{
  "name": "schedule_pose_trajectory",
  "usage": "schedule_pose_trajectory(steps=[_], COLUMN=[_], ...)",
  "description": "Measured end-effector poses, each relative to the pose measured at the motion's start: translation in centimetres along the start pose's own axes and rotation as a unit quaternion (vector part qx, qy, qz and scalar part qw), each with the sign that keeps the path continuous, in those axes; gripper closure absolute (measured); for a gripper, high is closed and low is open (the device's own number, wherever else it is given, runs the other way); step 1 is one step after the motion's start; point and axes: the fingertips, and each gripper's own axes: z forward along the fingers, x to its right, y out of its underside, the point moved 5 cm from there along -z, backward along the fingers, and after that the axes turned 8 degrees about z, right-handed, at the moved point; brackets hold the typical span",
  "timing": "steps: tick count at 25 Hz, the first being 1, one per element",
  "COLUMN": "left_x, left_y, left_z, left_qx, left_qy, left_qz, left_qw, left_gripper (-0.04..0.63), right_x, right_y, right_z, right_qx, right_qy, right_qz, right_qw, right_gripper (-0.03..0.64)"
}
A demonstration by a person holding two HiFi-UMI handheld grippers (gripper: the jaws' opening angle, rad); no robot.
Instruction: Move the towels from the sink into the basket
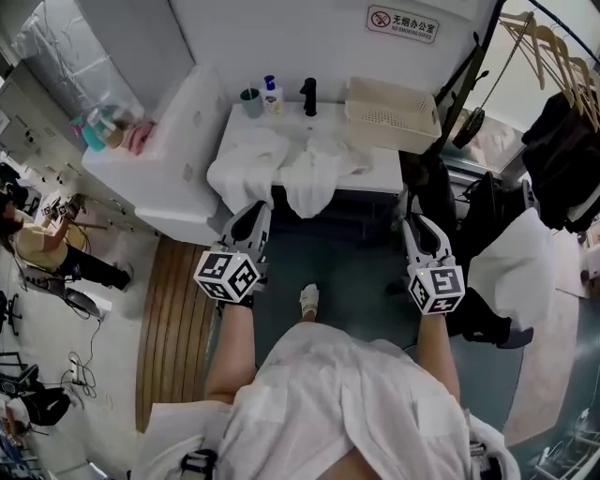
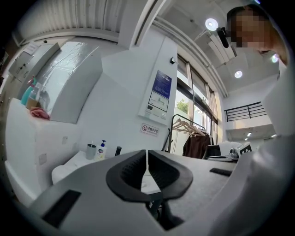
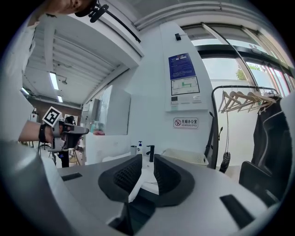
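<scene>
White towels [image 1: 281, 169] fill the sink [image 1: 291, 123] and hang over the front edge of the table [image 1: 382, 165], likely easy to pinch from the front. The slatted basket [image 1: 389, 112] sits just beside them at right. Left claw [image 1: 250, 217] is closed and empty; right claw [image 1: 417, 225] is slightly parted and empty. Open floor [image 1: 356, 272] lies between the claws and the table.

Grey cup [image 1: 250, 101], soap bottle [image 1: 273, 96], black tap [image 1: 308, 96]; wall sign [image 1: 402, 21] above; wooden hangers [image 1: 534, 42] alongside.
</scene>
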Motion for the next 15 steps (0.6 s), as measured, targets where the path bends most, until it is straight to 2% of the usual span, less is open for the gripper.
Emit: schedule_pose_trajectory(steps=[8,15], left_x=[-6.2,-10.7], left_y=[-0.5,-1.3], left_z=[8.8,14.6], left_qx=[-0.011,-0.006], left_qy=[0.008,0.015], left_qz=[-0.008,-0.007], left_qw=[0.9999,0.9998], left_gripper=[0.575,0.575], right_x=[3.6,5.2], right_y=[-1.4,-1.4], right_z=[9.1,16.4], right_qx=[-0.008,-0.031], right_qy=[0.014,0.002], right_qz=[0.004,0.011], right_qw=[1.000,0.999], right_gripper=[0.537,0.502])
